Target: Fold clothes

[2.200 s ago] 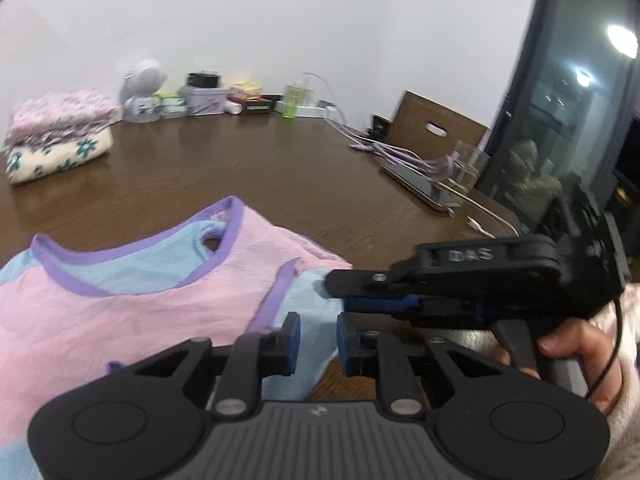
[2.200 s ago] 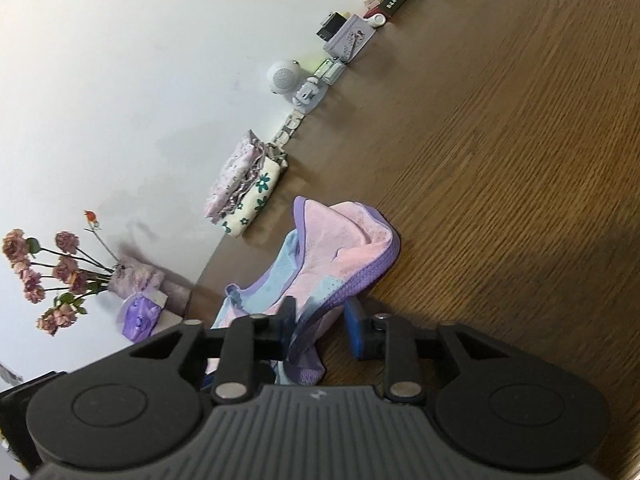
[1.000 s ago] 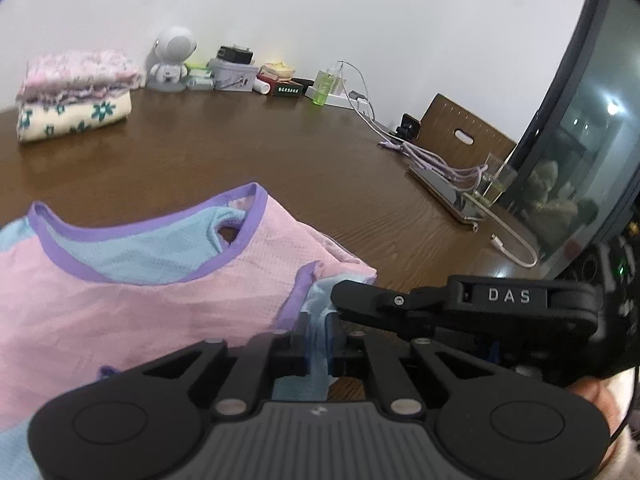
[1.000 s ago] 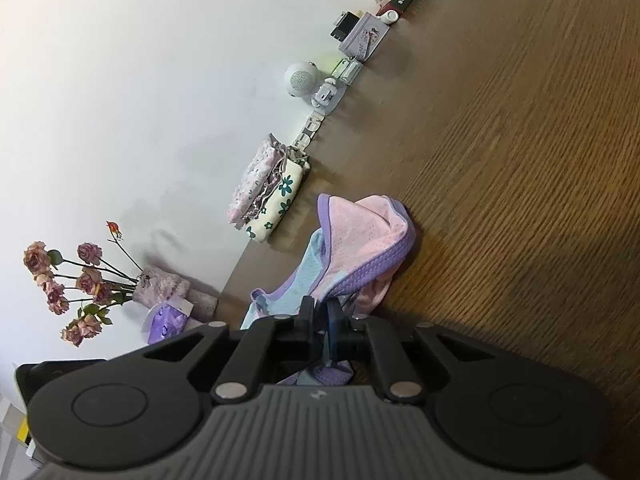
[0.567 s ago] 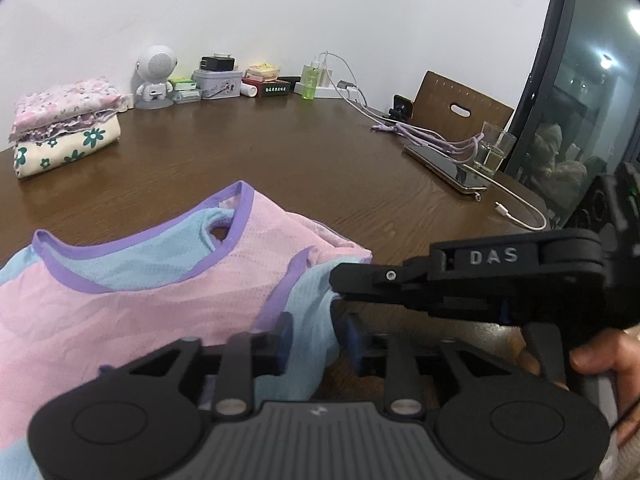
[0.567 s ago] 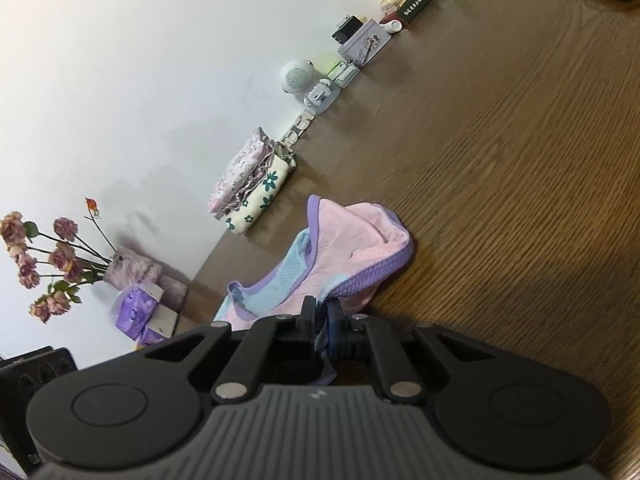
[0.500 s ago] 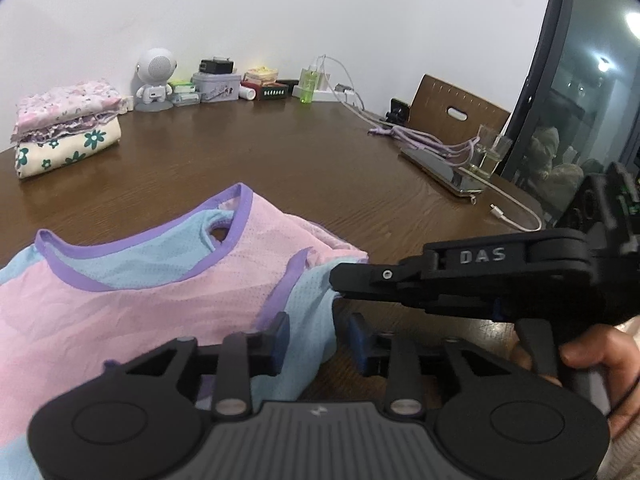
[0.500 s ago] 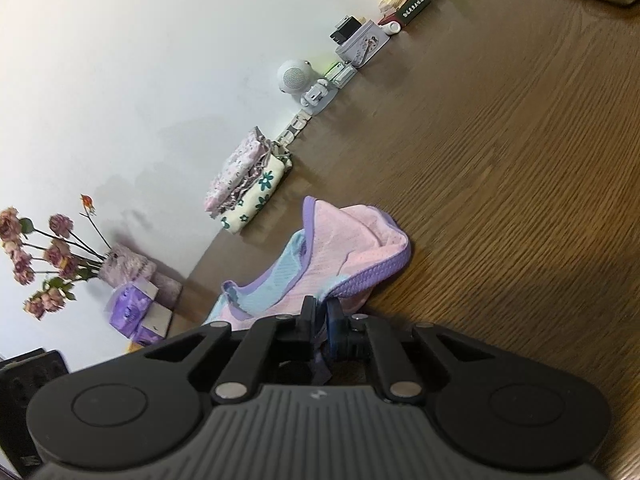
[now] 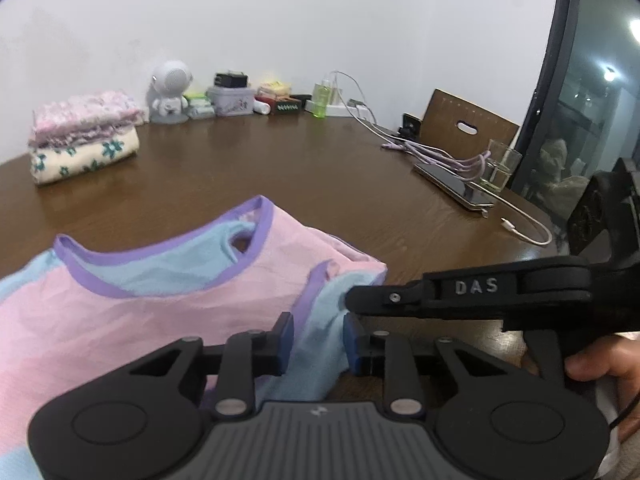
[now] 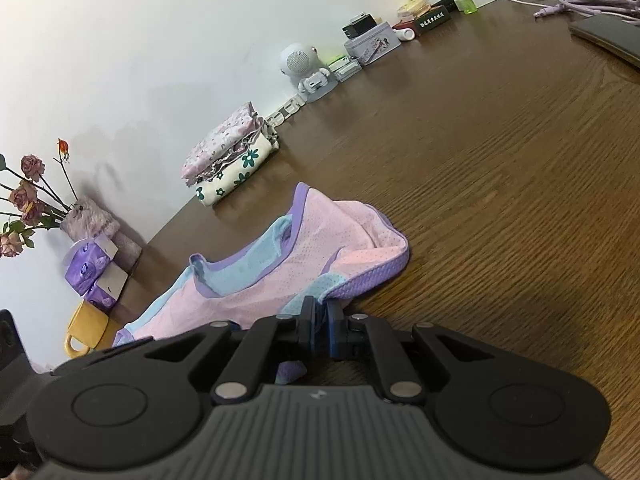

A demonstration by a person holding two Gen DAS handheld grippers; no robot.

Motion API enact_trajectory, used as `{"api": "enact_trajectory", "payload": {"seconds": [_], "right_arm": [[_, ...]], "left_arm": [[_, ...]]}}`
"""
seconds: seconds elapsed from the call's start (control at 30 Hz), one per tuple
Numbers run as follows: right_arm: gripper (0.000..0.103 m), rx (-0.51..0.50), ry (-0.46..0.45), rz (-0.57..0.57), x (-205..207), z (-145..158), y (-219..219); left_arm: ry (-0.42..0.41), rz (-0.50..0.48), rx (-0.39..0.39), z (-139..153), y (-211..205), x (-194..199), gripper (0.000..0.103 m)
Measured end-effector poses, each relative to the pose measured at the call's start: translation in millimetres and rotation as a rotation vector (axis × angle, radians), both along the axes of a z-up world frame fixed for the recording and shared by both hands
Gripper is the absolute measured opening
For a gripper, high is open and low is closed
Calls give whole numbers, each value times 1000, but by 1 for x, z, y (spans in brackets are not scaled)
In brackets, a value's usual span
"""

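A pink and light-blue top (image 9: 160,308) with purple trim lies crumpled on the brown table (image 9: 280,168). My left gripper (image 9: 318,338) sits at the top's near right corner. Its jaws are closing, with a fold of blue cloth in the gap and the blue pads (image 9: 286,334) not pressing on it. My right gripper (image 9: 354,298) reaches in from the right, held by a person's hand (image 9: 600,368), and pinches the same blue corner. In the right wrist view the right gripper (image 10: 320,314) is shut on the top (image 10: 332,240) at its near purple hem.
A stack of folded clothes (image 9: 84,140) and a robot-shaped speaker (image 9: 170,92) stand at the back by the wall with small boxes. A phone (image 9: 452,184), cables and a glass (image 9: 500,164) lie at the right. Flowers (image 10: 24,200), tissue packs (image 10: 88,264) and a yellow mug (image 10: 86,328) are far left.
The left jaws, shut on the blue cloth a second ago, opened wide and have since narrowed a little. The right gripper has rolled towards level and kept its hold on the top.
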State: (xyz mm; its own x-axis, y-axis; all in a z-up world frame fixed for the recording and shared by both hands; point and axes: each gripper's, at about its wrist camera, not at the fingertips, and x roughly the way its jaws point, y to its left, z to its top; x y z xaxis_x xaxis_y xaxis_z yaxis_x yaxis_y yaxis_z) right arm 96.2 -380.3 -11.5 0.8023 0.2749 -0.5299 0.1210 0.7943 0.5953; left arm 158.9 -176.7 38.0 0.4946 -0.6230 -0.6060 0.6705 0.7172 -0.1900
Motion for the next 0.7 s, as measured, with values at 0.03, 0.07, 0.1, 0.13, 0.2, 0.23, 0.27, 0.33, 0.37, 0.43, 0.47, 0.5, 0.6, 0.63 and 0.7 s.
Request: {"api": "enact_trajectory", "payload": {"seconds": [0.03, 0.07, 0.1, 0.13, 0.2, 0.23, 0.27, 0.33, 0.37, 0.43, 0.47, 0.5, 0.6, 0.63, 0.7], "right_arm": [[7, 7, 1, -1, 1, -1, -1], [7, 18, 0, -2, 1, -1, -2], [7, 29, -4, -2, 1, -1, -3], [7, 38, -8, -1, 0, -1, -3], [7, 56, -16, 1, 0, -1, -4], [7, 64, -19, 2, 0, -1, -4], [7, 69, -21, 3, 0, -1, -4], [8, 78, -27, -1, -2, 0, -5], [9, 90, -32, -3, -3, -1, -7], [11, 110, -40, -6, -5, -2, -10], [11, 121, -44, -7, -6, -2, -11], [11, 134, -47, -9, -7, -3, -12], [11, 181, -54, -6, -7, -8, -15], [12, 197, -56, -3, -7, -9, -15], [16, 226, -58, 6, -6, -13, -15]], "left_arm": [[-2, -8, 2, 0, -2, -1, 24], [-9, -14, 8, 0, -4, -2, 24], [-16, -21, 13, -1, -6, -3, 24], [-22, -28, 19, -1, -9, -4, 24], [-30, -40, 31, -3, -13, -4, 12], [-31, -42, 38, -5, -15, -4, 4], [-26, -42, 35, -6, -15, -3, 3], [4, -35, 7, -7, -11, 1, 3], [29, -29, -14, -7, -8, 5, 3], [80, -18, -56, -8, -1, 12, 3], [109, -11, -79, -9, 2, 15, 3], [136, -4, -100, -10, 5, 18, 3], [171, 19, -140, -10, 11, 23, 3], [176, 29, -152, -10, 13, 24, 3], [183, 36, -164, -9, 15, 25, 2]]}}
